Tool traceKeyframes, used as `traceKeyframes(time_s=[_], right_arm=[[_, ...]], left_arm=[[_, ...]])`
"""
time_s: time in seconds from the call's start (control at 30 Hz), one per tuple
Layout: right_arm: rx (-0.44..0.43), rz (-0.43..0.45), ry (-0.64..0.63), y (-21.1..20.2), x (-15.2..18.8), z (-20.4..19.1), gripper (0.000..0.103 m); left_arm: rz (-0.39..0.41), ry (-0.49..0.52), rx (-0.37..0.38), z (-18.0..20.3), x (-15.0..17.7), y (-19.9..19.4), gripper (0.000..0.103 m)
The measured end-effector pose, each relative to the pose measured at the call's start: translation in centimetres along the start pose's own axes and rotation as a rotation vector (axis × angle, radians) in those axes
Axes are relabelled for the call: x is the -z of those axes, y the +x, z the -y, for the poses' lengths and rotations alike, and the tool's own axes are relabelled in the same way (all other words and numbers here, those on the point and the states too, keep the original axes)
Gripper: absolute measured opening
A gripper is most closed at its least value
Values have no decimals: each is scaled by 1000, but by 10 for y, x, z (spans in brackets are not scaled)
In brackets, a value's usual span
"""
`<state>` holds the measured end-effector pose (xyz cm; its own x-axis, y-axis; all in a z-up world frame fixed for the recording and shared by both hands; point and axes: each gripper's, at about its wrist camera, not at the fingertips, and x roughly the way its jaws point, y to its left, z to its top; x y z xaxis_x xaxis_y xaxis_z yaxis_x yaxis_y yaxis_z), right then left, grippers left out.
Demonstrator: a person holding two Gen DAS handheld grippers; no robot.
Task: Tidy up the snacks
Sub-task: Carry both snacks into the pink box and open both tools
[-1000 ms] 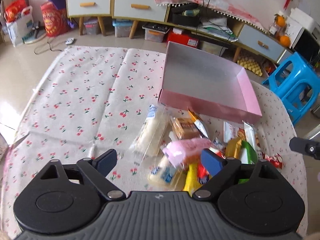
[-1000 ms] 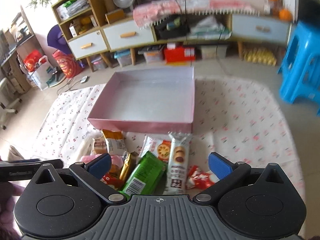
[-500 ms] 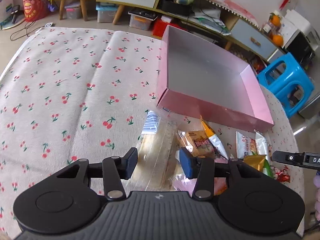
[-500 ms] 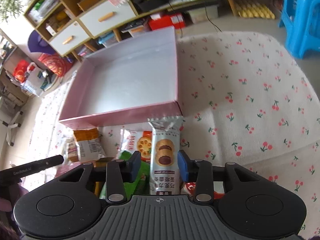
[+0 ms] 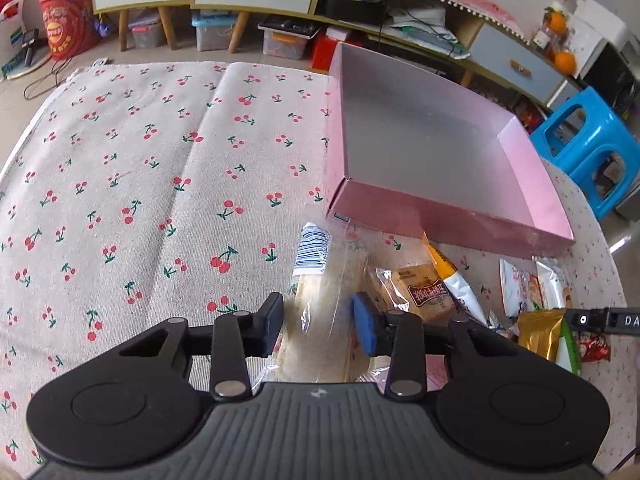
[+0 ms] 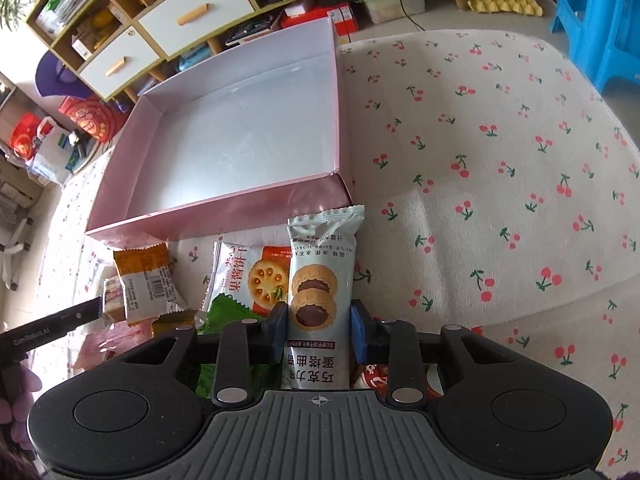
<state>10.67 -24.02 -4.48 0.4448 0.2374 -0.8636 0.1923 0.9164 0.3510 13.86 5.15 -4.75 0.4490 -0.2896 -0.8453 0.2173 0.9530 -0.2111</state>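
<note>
Snacks lie heaped on the cherry cloth at six o'clock of the pink box. The right gripper pinches a chocolate cookie pack; the left gripper, narrowly parted, straddles a clear bread bag, both pads touching it.

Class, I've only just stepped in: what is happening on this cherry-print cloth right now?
A person is sorting snacks with two handheld grippers. The left gripper has its jaws around a clear-wrapped pale bread packet, and the right gripper is clamped on a grey chocolate tart biscuit packet. Both packets lie just in front of the shallow pink cardboard box, which has nothing in it. More wrapped snacks lie in a heap between the two grippers.
</note>
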Motion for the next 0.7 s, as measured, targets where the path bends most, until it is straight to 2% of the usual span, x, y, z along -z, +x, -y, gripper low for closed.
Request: traceKeyframes(time_s=[0.1,0.3,0.43,0.7], right_arm=[[13,12,-15,-1,2,-3,30],[25,25,7,-6,0,-2,30],[15,45,7,-16,-1,-1,30],[-11,100,9,-38,-4,0,30]], left_arm=[[6,16,-9,2,1,0,35],[15,30,-40,7,2,-7,26],[25,0,-44,3,-1,-13,21],[73,-29,-26,-3,-6,-28,20]])
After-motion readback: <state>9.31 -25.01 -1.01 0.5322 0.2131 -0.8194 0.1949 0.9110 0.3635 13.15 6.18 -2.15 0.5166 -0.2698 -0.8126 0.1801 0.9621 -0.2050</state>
